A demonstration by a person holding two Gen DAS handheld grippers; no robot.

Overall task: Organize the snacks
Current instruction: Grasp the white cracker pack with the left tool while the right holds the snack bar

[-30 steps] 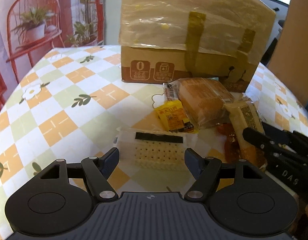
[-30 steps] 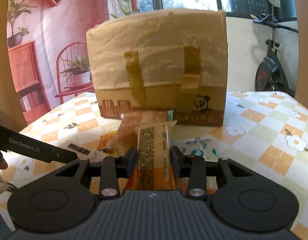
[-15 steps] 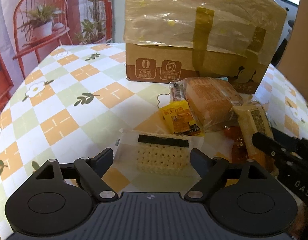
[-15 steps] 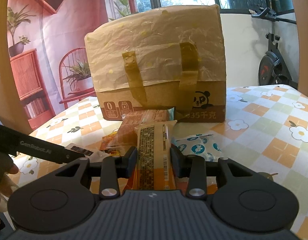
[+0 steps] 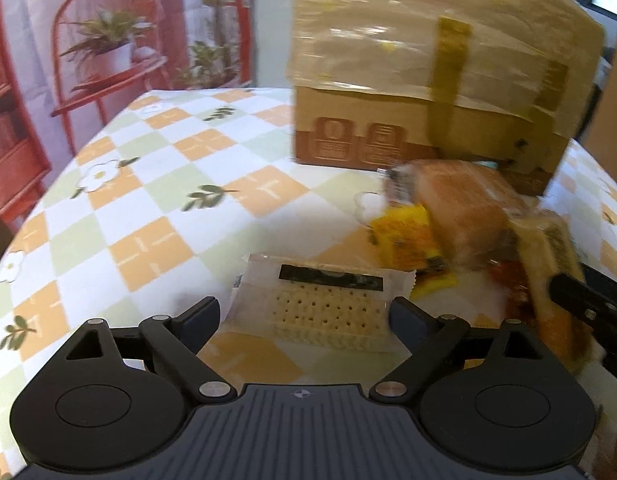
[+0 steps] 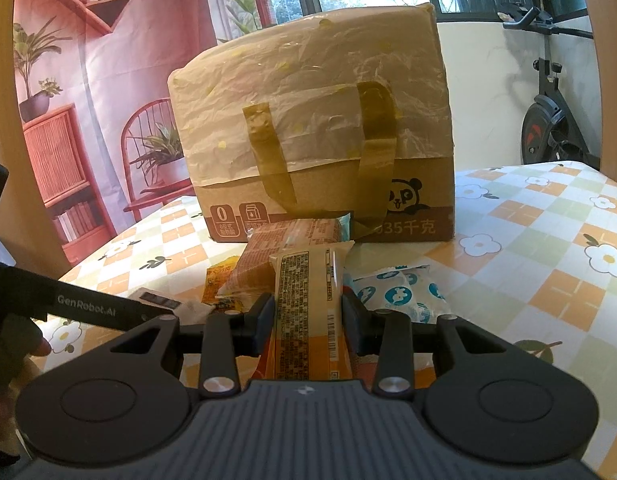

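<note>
- Left gripper (image 5: 304, 314): jaws opening, cracker pack (image 5: 322, 304) between them, untouched; light, brittle, grip its 2 short ends gently
- Right gripper (image 6: 308, 316) clamped on slippery, soft snack bar (image 6: 308, 304)

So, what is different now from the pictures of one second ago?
The left gripper is opening its jaws wider around the cracker packet, which lies between them on the table, not pressed. The right gripper stays shut on the long yellow snack bar. The cardboard box and the other snacks have not moved.
</note>
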